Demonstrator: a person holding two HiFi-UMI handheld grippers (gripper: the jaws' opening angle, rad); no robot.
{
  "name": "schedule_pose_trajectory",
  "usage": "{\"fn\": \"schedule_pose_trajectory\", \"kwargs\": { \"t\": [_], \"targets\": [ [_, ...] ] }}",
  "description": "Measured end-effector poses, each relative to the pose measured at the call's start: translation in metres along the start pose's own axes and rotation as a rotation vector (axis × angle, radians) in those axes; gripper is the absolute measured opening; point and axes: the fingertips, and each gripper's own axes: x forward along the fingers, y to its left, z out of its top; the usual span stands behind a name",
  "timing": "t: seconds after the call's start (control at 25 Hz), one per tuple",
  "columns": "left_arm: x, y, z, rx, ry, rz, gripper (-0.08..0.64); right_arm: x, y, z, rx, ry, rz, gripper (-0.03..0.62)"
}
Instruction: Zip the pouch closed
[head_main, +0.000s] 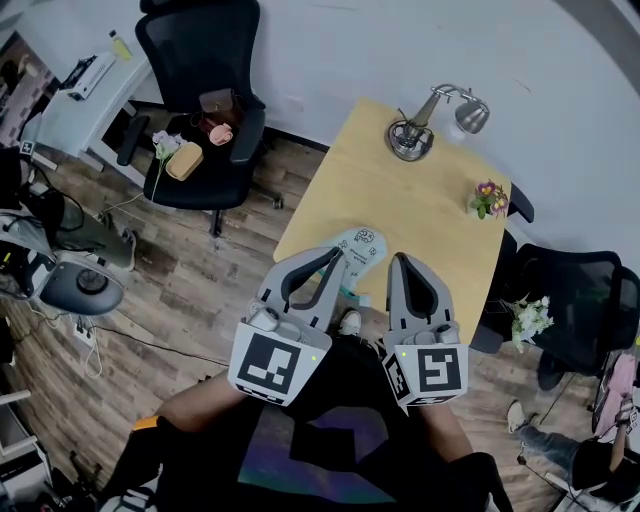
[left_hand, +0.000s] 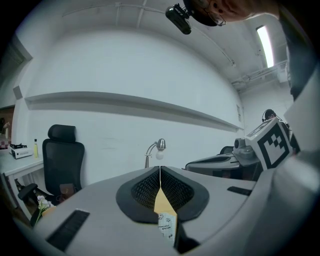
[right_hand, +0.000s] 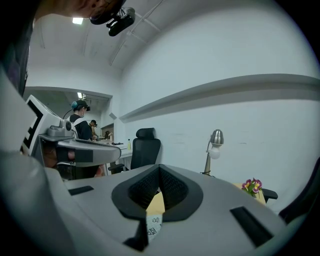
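The pouch (head_main: 358, 250), white with small printed drawings, lies flat near the front edge of the light wooden table (head_main: 420, 220). My left gripper (head_main: 335, 254) hovers over its left side and my right gripper (head_main: 398, 260) over its right side. Both are shut, tips touching, with nothing between them. In the left gripper view the jaws (left_hand: 160, 169) meet in a thin line and the pouch (left_hand: 167, 225) shows below them. The right gripper view has the same closed jaws (right_hand: 159, 167) with the pouch (right_hand: 153, 225) beneath. The zip itself is hidden.
A silver desk lamp (head_main: 420, 130) stands at the table's far end and a small pot of flowers (head_main: 488, 198) at its right edge. A black office chair (head_main: 205, 90) with items on its seat stands to the left, another dark chair (head_main: 570, 300) to the right. A person (right_hand: 80, 125) stands far off.
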Motion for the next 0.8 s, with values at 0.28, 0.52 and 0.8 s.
{"fn": "schedule_pose_trajectory", "kwargs": {
  "t": [0.28,0.52,0.8],
  "targets": [
    [-0.019,0.013,-0.005,0.006,-0.006,0.011,0.012,0.000,0.018,-0.004,0.013,0.005,-0.022,0.014],
    [-0.033,0.023,-0.018,-0.011,-0.007,0.023,0.012,-0.003,0.035,-0.014,0.006,0.012,-0.026,0.014],
    [-0.040,0.024,-0.024,-0.019,-0.007,0.015,0.012,-0.005,0.029,-0.021,-0.008,0.026,-0.064,0.014]
  ]
}}
